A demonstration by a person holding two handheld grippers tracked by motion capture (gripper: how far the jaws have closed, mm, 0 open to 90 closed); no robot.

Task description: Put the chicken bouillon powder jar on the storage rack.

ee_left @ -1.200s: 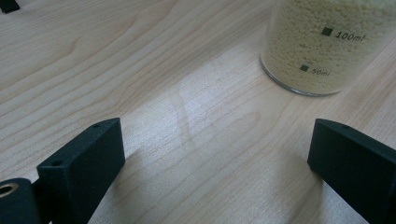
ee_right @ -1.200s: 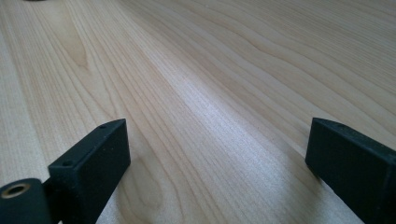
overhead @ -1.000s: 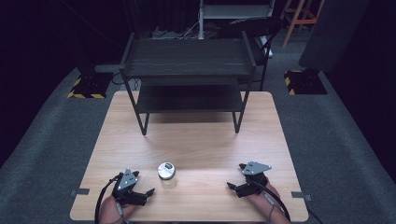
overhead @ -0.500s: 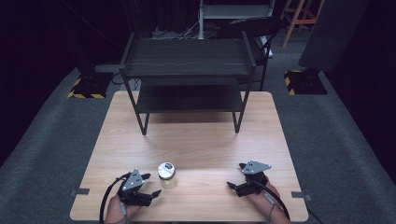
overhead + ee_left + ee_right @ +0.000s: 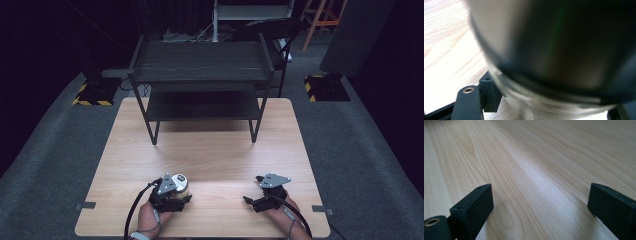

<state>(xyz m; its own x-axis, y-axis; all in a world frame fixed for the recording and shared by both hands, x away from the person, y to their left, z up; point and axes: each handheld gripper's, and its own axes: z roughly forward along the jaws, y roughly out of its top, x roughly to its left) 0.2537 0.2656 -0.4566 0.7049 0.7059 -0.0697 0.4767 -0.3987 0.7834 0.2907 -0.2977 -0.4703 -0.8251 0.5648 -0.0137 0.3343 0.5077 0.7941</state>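
A small round jar (image 5: 180,180) with a pale shiny top stands on the wooden table (image 5: 210,150) near its front edge. My left gripper (image 5: 181,190) is right at the jar, its grey plate covering part of it. In the left gripper view the jar (image 5: 554,50) looms blurred and very close, its dark body between the two spread jaws of my left gripper (image 5: 549,107). Whether the fingers (image 5: 469,102) touch it I cannot tell. My right gripper (image 5: 251,189) rests low over bare wood at the front right, and in its own view the right gripper (image 5: 539,202) stands wide open and empty.
A black two-level metal shelf (image 5: 200,62) stands across the far half of the table. Grey carpet surrounds the table. Dark stands with yellow-black striped bases (image 5: 92,97) sit on the floor at both sides.
My left gripper has slid right and forward, from beside the jar to around it. The jar has stayed in place. The right gripper has barely moved.
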